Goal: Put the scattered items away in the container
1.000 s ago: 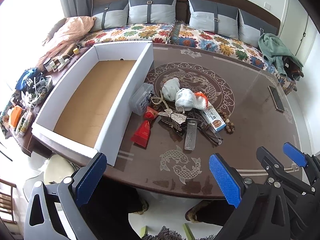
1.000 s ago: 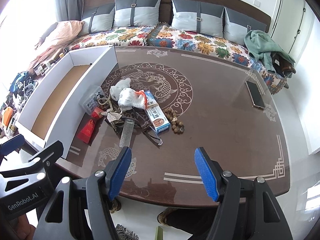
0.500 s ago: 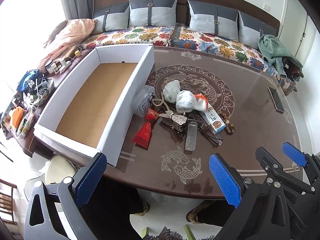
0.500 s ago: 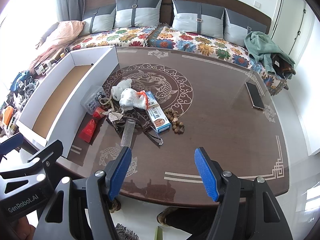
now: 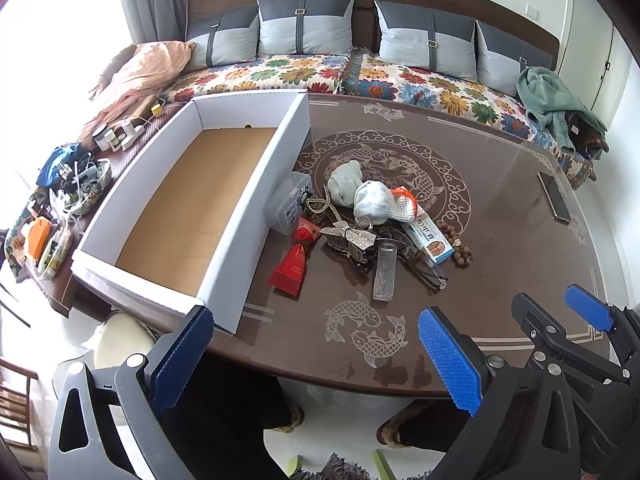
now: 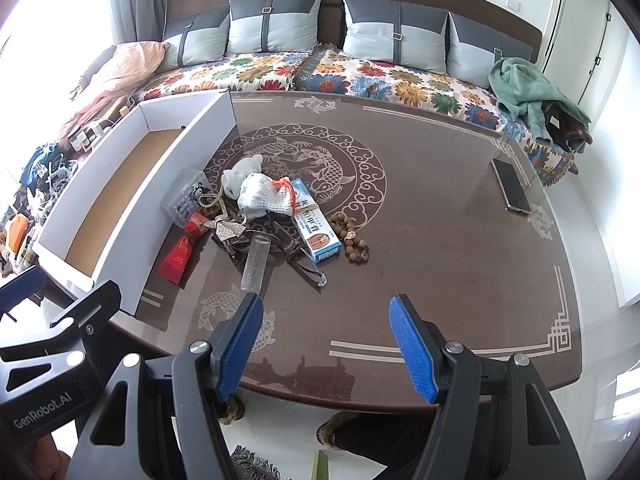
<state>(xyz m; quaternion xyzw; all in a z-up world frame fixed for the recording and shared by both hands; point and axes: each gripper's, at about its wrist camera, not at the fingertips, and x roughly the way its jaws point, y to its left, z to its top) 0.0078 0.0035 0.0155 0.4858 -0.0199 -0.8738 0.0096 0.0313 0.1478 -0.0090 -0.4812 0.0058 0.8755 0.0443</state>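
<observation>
I am easing both empty, wide-open grippers, left gripper [image 5: 316,354] and right gripper [image 6: 326,346], slightly nearer the pile; nothing is entering the box [image 5: 280,168] yet.

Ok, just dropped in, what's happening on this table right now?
A person holds both grippers open above the near table edge, neither touching anything. The left gripper is in front of the white box, which looks empty. The right gripper faces the pile: mesh tube, red pouch, beads. Nothing picked yet.
</observation>
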